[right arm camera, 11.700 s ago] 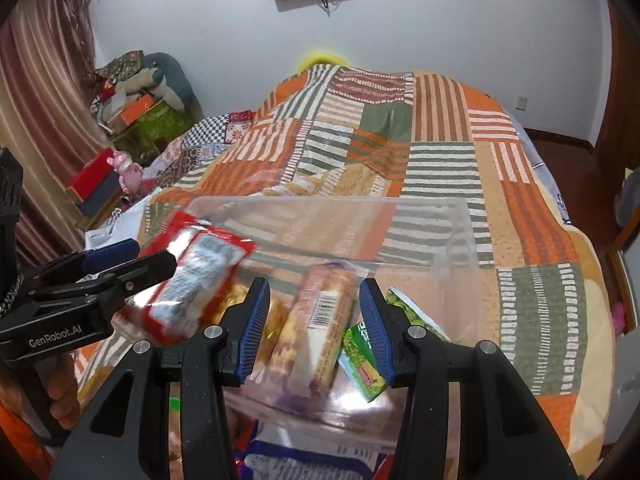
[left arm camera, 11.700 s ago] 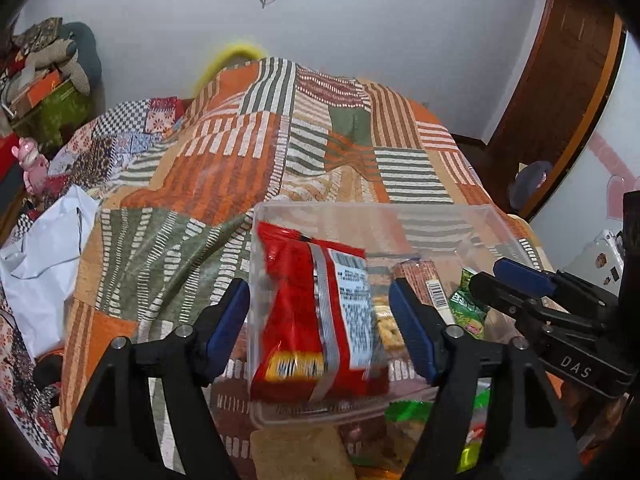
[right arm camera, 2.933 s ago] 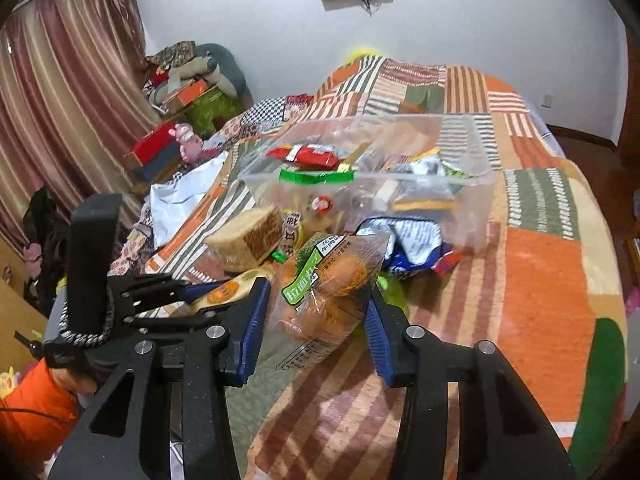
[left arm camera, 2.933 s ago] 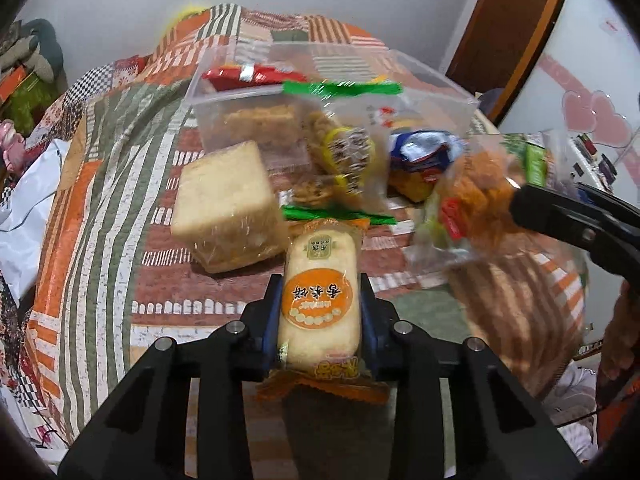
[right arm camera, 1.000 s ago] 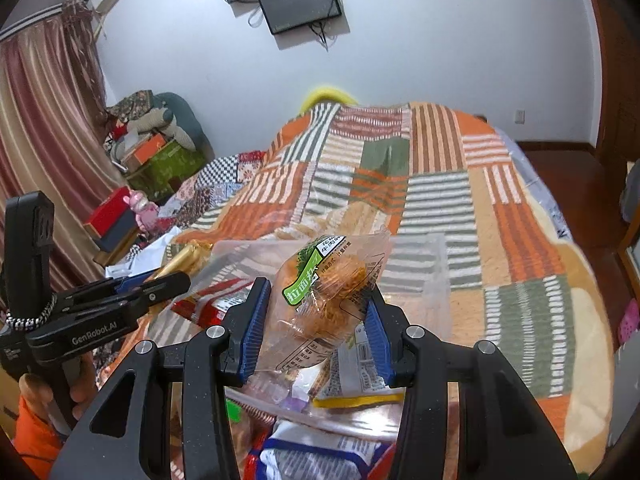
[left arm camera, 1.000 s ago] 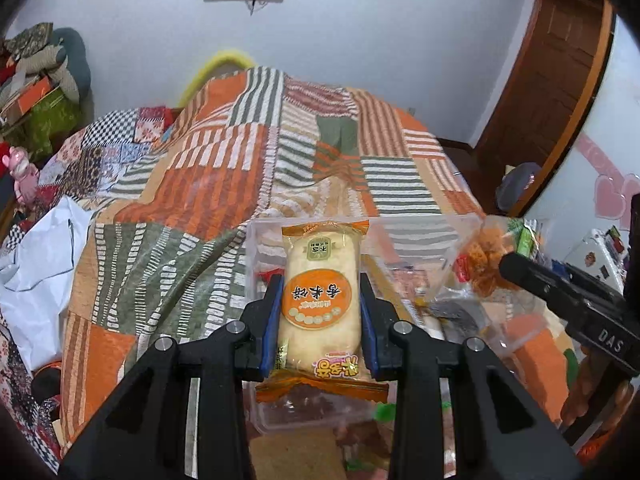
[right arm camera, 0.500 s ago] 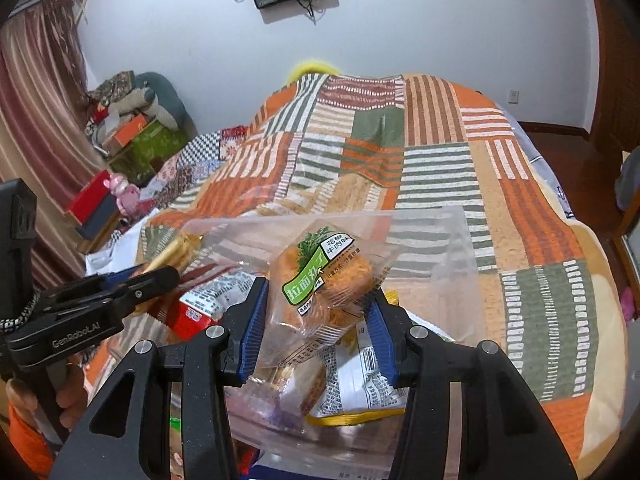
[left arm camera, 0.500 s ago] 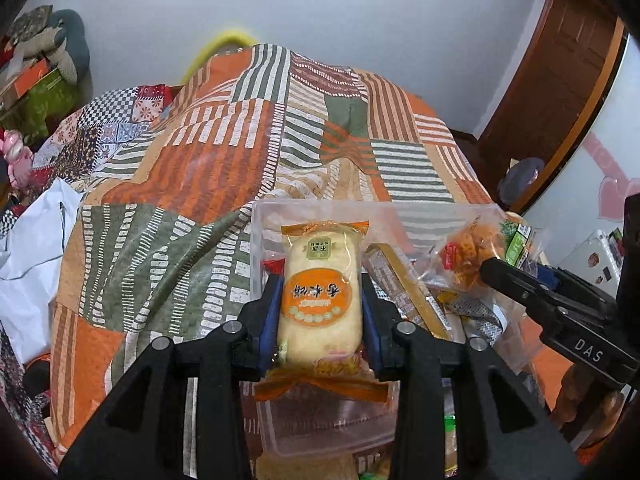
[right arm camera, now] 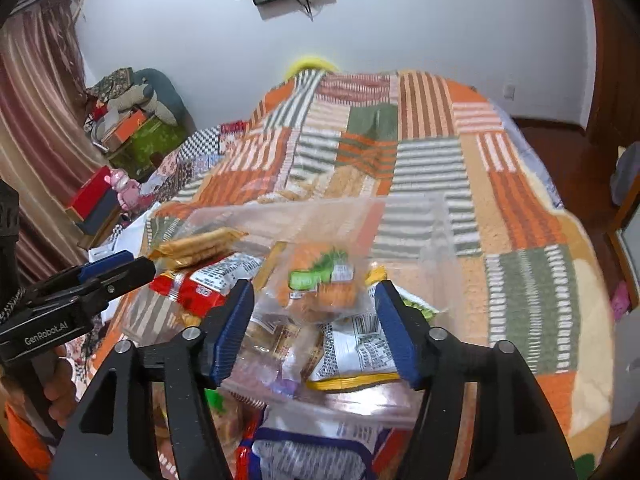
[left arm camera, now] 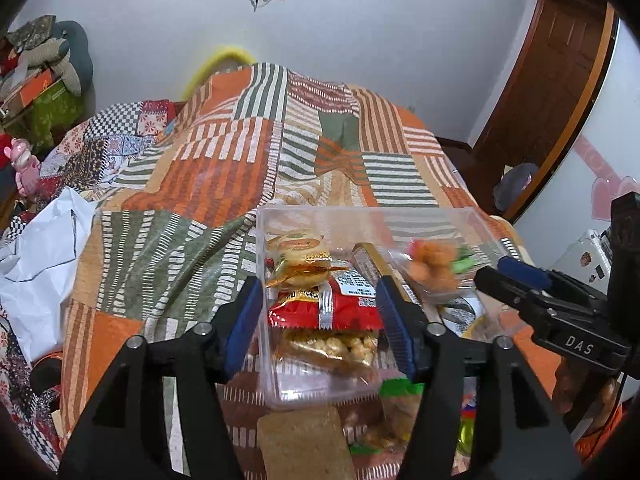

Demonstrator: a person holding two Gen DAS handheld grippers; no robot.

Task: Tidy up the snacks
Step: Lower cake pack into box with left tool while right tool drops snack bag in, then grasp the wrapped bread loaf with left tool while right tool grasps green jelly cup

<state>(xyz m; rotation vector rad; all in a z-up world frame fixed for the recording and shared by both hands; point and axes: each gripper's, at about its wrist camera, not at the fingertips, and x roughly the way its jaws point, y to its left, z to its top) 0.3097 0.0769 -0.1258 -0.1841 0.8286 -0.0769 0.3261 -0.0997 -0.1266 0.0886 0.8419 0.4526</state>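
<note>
A clear plastic box (left arm camera: 320, 216) stands on the patchwork bed and holds several snack packs. My left gripper (left arm camera: 320, 320) is open above its left end; the yellow rice-cracker pack (left arm camera: 298, 260) lies loose in the box on a red packet (left arm camera: 324, 308). My right gripper (right arm camera: 314, 326) is open above the box's (right arm camera: 404, 204) right part; the clear bag of orange snacks (right arm camera: 320, 284) lies blurred in the box between the fingers. The right gripper also shows in the left wrist view (left arm camera: 516, 280), the left one in the right wrist view (right arm camera: 116, 270).
A tan bread block (left arm camera: 304, 440) and other packs lie on the bed in front of the box. A blue-edged packet (right arm camera: 312, 452) lies below the right gripper. A white bag (left arm camera: 36, 256) sits at the bed's left edge. A wooden door (left arm camera: 548, 92) is at the right.
Both grippers have opened. The rice-cracker pack dropped from the left gripper into the box, and the orange snack bag dropped from the right gripper into the box.
</note>
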